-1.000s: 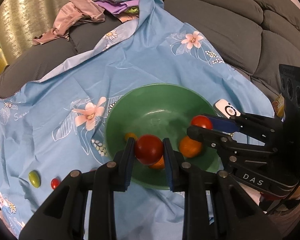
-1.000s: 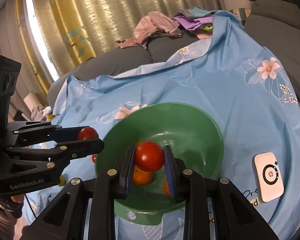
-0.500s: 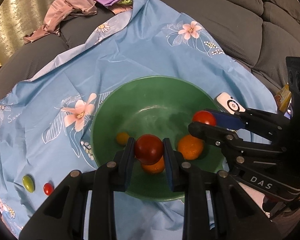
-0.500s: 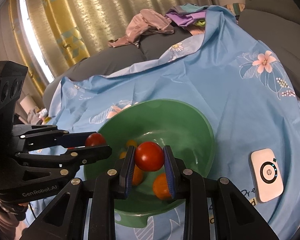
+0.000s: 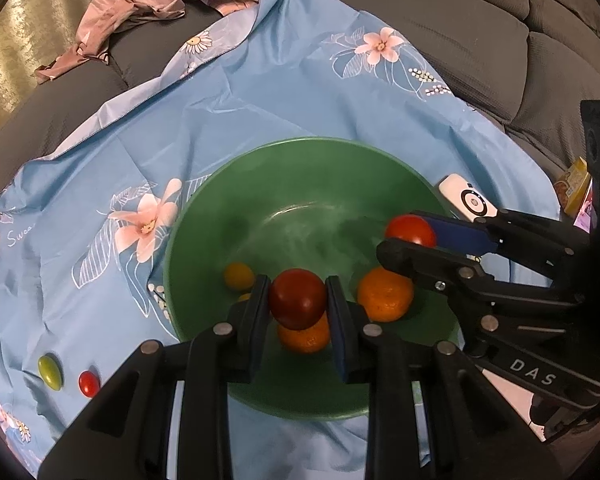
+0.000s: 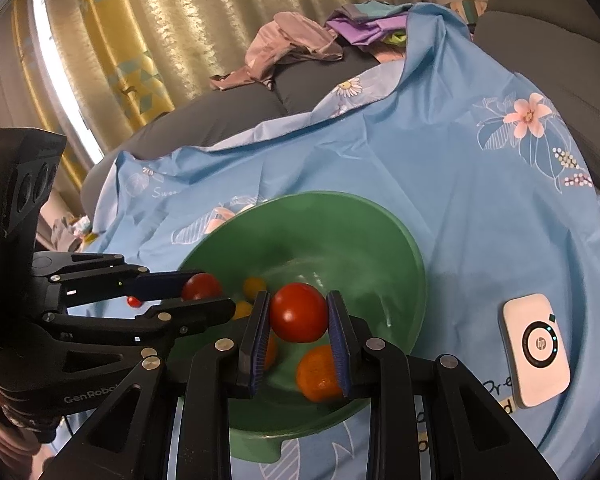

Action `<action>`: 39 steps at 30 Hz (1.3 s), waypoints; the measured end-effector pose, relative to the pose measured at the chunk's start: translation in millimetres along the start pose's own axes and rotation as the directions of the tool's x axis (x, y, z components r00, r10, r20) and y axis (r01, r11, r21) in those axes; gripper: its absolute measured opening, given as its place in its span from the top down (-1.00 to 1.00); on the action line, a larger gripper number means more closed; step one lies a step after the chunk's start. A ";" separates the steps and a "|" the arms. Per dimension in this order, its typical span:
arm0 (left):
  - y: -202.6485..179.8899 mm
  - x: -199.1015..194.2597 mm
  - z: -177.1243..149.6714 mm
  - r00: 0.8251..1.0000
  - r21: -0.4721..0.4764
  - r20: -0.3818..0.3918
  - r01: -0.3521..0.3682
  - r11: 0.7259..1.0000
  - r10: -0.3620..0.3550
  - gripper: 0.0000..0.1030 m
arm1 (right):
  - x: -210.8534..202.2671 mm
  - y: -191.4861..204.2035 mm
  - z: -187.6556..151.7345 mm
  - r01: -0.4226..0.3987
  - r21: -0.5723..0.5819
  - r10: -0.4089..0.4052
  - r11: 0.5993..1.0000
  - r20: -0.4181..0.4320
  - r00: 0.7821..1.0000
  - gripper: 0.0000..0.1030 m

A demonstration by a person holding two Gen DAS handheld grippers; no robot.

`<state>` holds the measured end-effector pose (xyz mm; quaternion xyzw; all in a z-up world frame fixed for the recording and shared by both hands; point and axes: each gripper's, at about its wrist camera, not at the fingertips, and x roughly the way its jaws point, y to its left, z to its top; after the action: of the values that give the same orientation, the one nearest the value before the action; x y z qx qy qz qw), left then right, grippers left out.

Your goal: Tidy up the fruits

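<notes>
Green bowl [image 5: 204, 216] holds two oranges [image 5: 385, 294], small yellow fruits [image 5: 239, 275]; left tongs [image 5: 298, 300] and right tongs [image 6: 299, 319] each grip a tomato [image 5: 297, 298] above it.

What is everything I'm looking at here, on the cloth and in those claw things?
Bowl: one, green, on the blue cloth.
Oranges: two, orange, inside the bowl.
Small yellow fruits: two, in the bowl, one mostly hidden.
Tomatoes: two, red, one gripped in each tool above the bowl.
Small green fruit: one, on the cloth left of the bowl.
Small red fruit: one, beside the green one.
Cloth: one, light blue, floral, over a grey sofa.
White device: one, on the cloth right of the bowl.
Clothes: a pile, pink and purple, on the sofa.
Curtain: gold, behind.
Left gripper: black, jaws shut on a tomato.
Right gripper: black, likewise.
</notes>
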<state>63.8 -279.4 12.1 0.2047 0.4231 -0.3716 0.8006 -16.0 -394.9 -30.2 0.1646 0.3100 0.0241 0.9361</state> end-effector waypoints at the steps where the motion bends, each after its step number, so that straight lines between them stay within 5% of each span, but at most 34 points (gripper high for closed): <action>1: -0.4 0.9 0.3 1.000 0.000 -0.002 -0.001 1.000 0.001 0.48 | 0.7 -0.3 -0.1 0.001 0.001 -0.001 1.000 -0.001 1.000 0.42; 39: 2.1 32.8 3.4 0.995 0.019 -0.095 -0.040 0.999 0.042 0.47 | 20.2 1.3 -0.8 0.029 -0.008 -0.030 1.000 -0.068 0.997 0.42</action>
<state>79.3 -294.1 -13.2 0.2378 0.4534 -0.3484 0.7851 -0.2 -390.5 -42.0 0.1557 0.3440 0.0170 0.9258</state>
